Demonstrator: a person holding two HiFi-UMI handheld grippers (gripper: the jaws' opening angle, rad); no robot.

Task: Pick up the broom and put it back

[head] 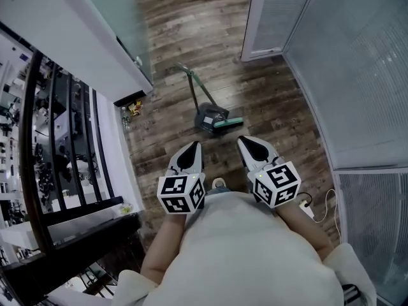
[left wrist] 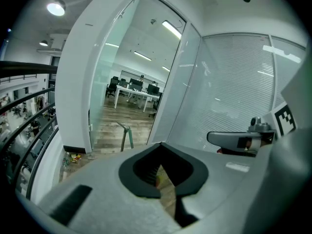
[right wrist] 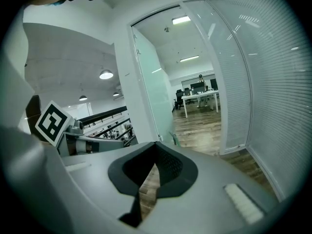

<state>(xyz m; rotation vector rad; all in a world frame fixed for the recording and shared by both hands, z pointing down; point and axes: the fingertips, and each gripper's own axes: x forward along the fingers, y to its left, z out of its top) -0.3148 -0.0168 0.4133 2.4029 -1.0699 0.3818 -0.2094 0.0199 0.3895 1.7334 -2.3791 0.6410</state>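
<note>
Item: broom (head: 199,89), green handle rising at a slant from the wood floor (head: 268,101), its teal head (head: 228,123) tucked against a dark dustpan (head: 210,115). It is not yet picked up. Nearest the broom, on my side of it: my left gripper (head: 192,148) and right gripper (head: 247,143), side by side, both short of it and touching nothing. The fingers of each are pressed together with nothing between them. I judge this is because the reach is not yet made, and one pair must part before taking the handle. Left of the broom: small litter (head: 132,107) at a white wall's foot, then a dark railing (head: 32,139). Right of the broom: a glass wall with blinds (head: 357,75).
</note>
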